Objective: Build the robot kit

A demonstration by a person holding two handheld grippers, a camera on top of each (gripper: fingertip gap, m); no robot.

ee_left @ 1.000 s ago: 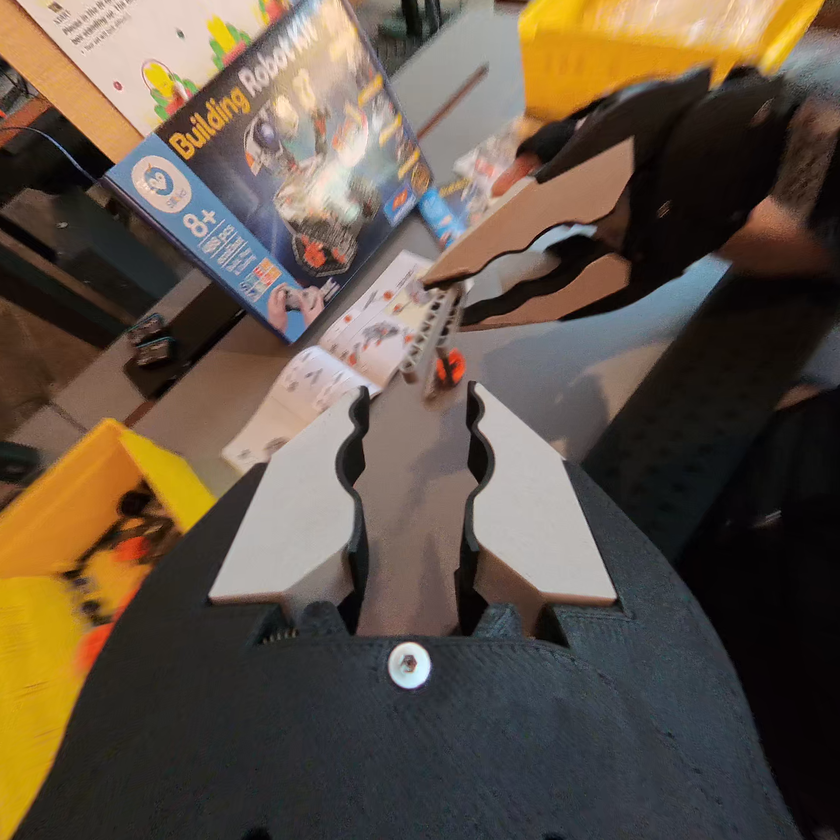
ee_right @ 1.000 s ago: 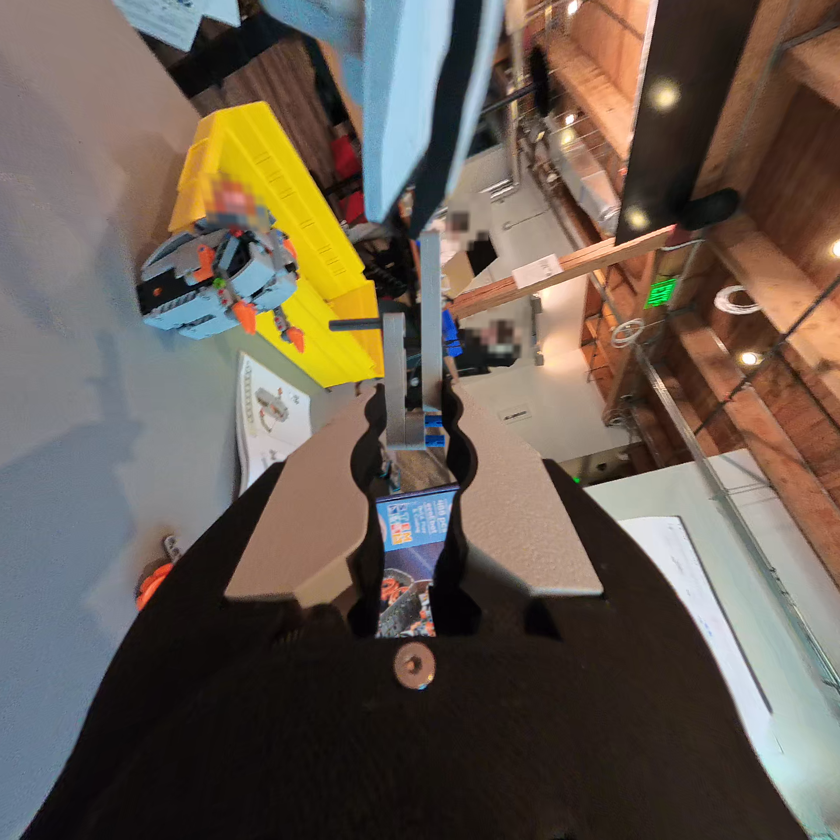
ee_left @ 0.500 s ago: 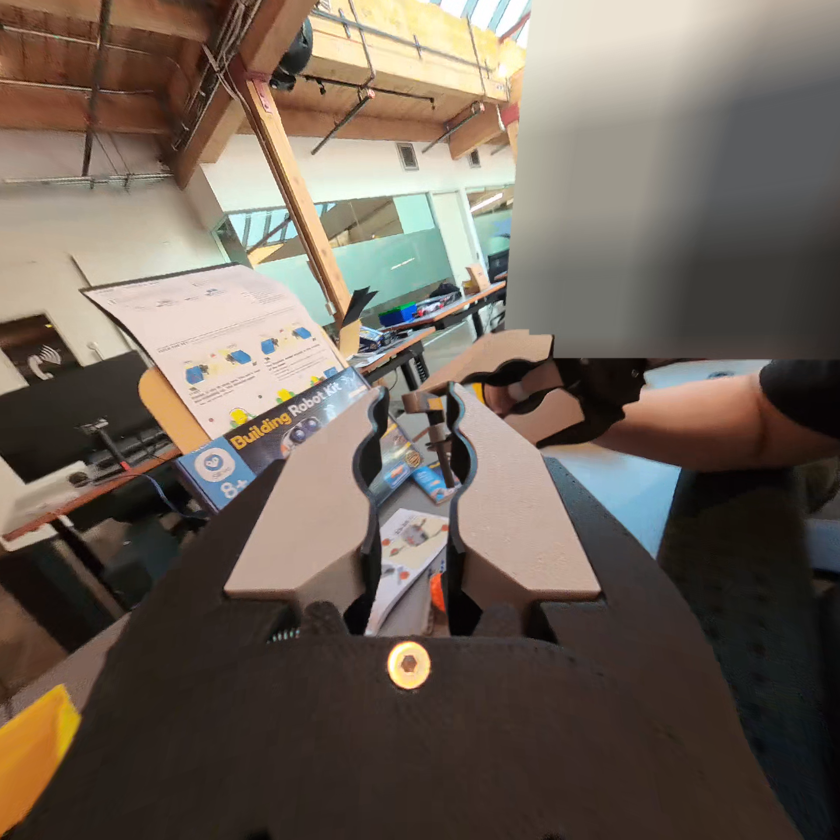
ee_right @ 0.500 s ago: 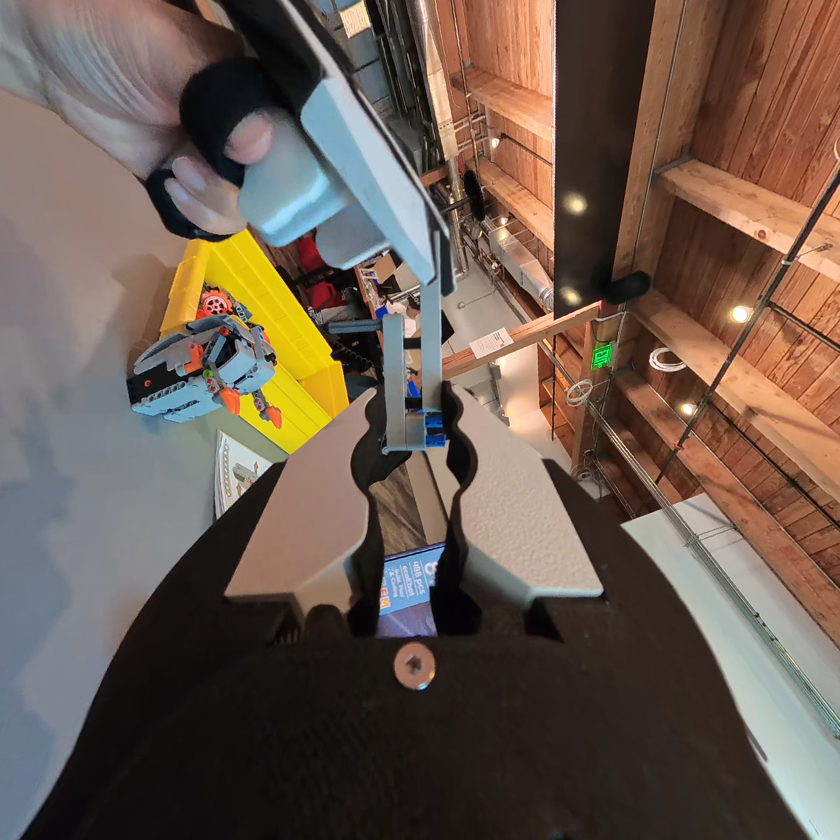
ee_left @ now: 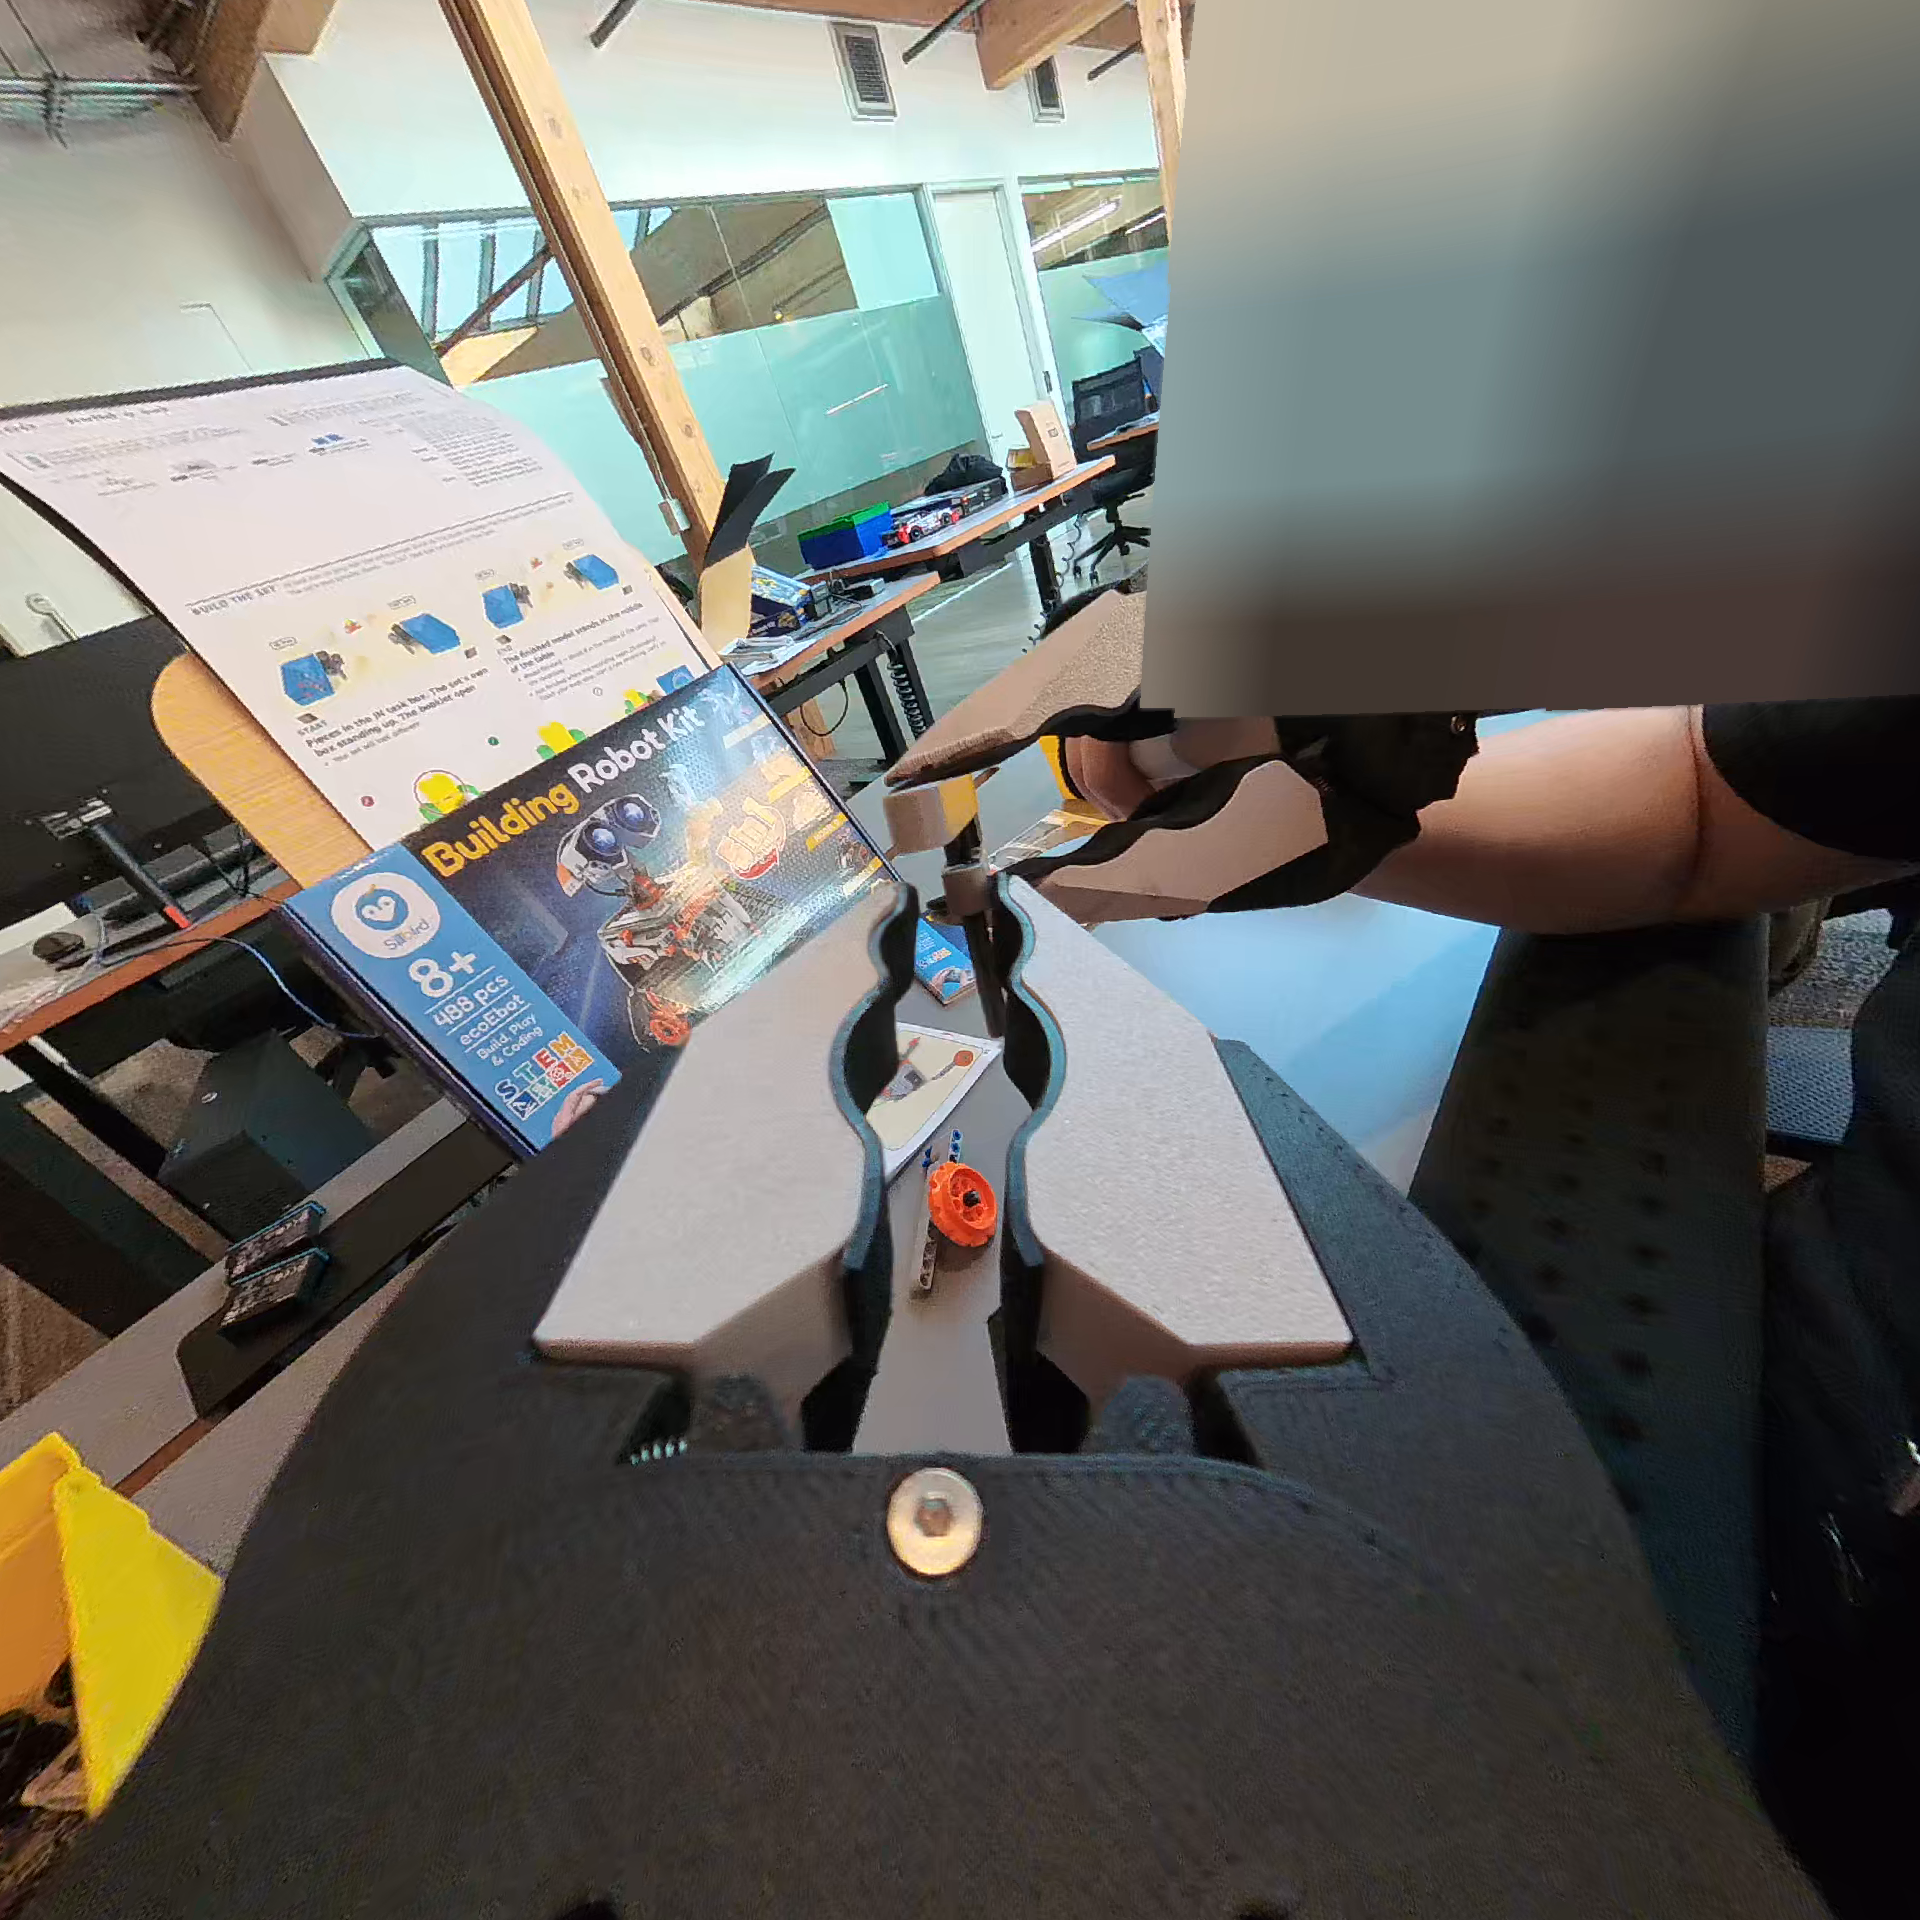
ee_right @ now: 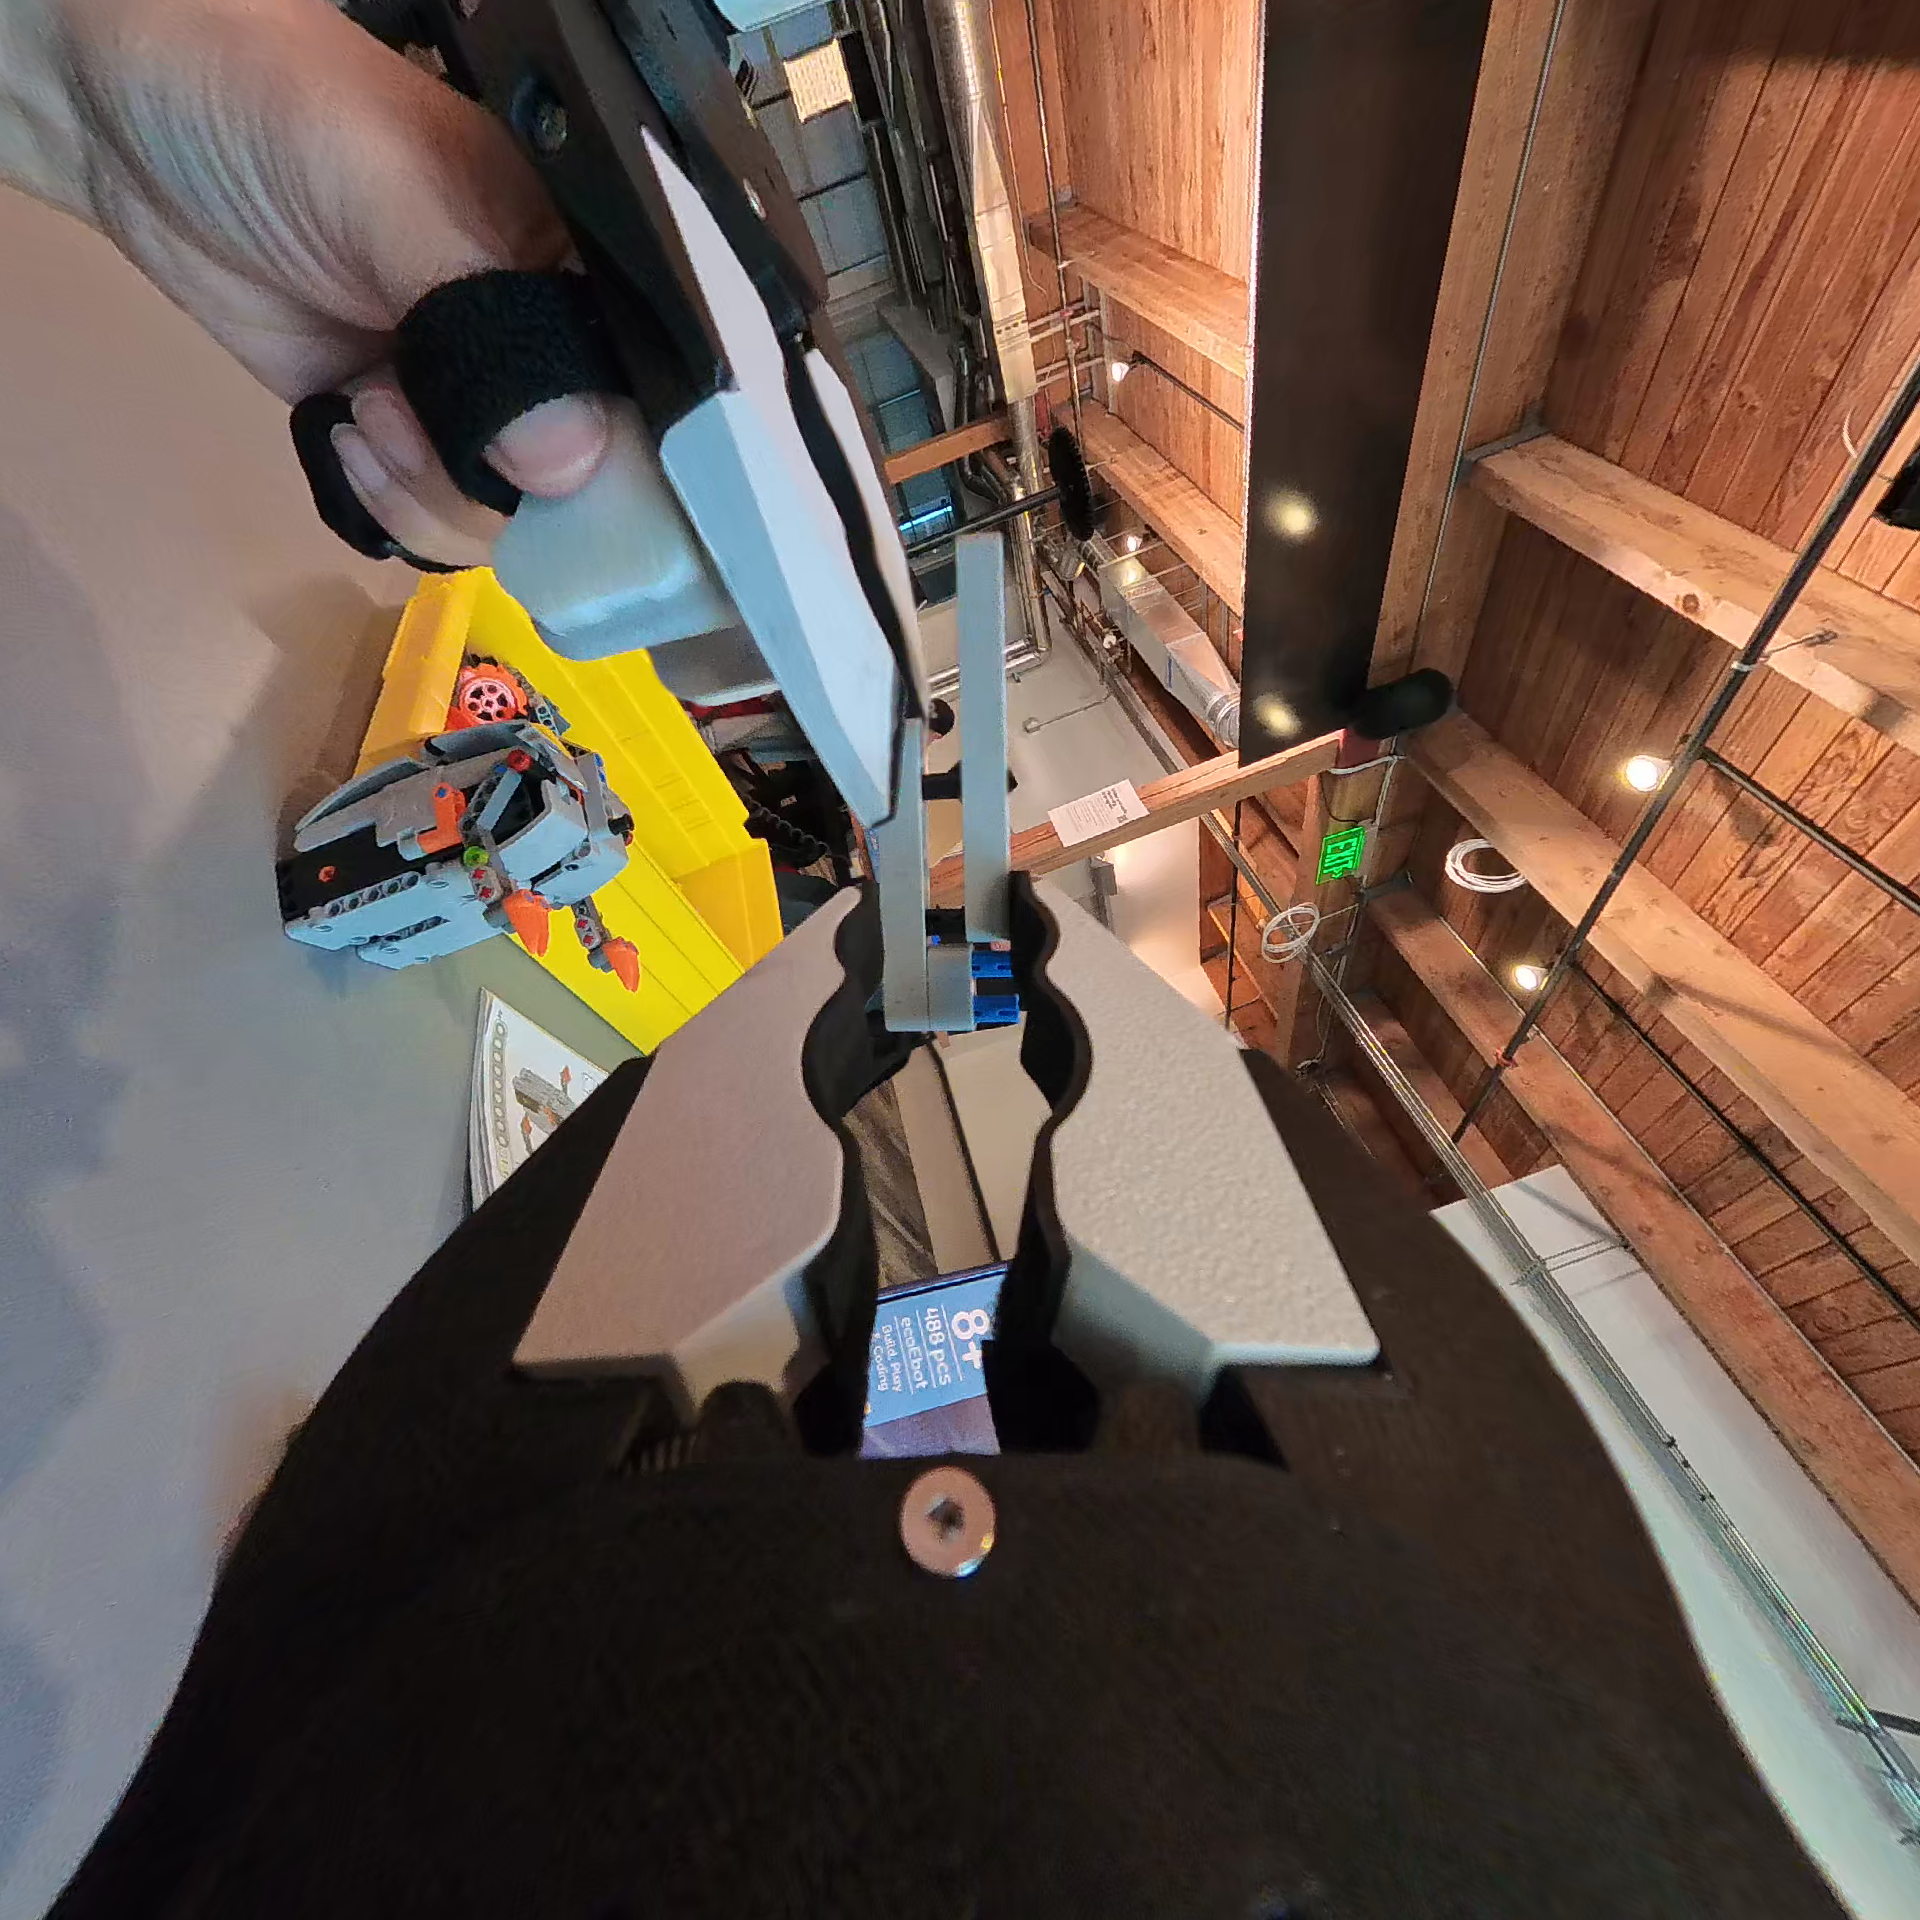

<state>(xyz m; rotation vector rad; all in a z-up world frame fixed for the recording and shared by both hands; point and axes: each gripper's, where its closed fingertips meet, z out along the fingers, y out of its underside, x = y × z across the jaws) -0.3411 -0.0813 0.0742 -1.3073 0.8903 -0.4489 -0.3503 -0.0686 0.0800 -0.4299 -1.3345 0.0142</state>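
Note:
My right gripper (ee_right: 935, 914) is shut on a small grey beam assembly (ee_right: 982, 727) with blue pins, held up in the air. Two grey beams stick out past its tips. In the left wrist view the right gripper (ee_left: 951, 821) holds this assembly (ee_left: 920, 816), and a black axle (ee_left: 982, 956) hangs from it. My left gripper (ee_left: 951, 899) is narrowly open, with the axle in the gap close to its right finger. In the right wrist view the left gripper (ee_right: 883, 769) overlaps the nearer beam and hides the axle.
A grey and orange robot model (ee_right: 457, 862) lies on the table by a yellow bin (ee_right: 644, 727). An orange wheel (ee_left: 961, 1200), a booklet (ee_left: 925, 1091) and the kit box (ee_left: 582, 935) lie below. A second yellow bin (ee_left: 104, 1600) is at lower left. Less than 4 cm separates the two grippers' tips. The orange wheel (ee_left: 961, 1200) is about 25 cm from both grippers' fingertips.
My left gripper has swung up from the table to the held assembly, and its jaws have narrowed. My right gripper has kept its hold and turned slightly.

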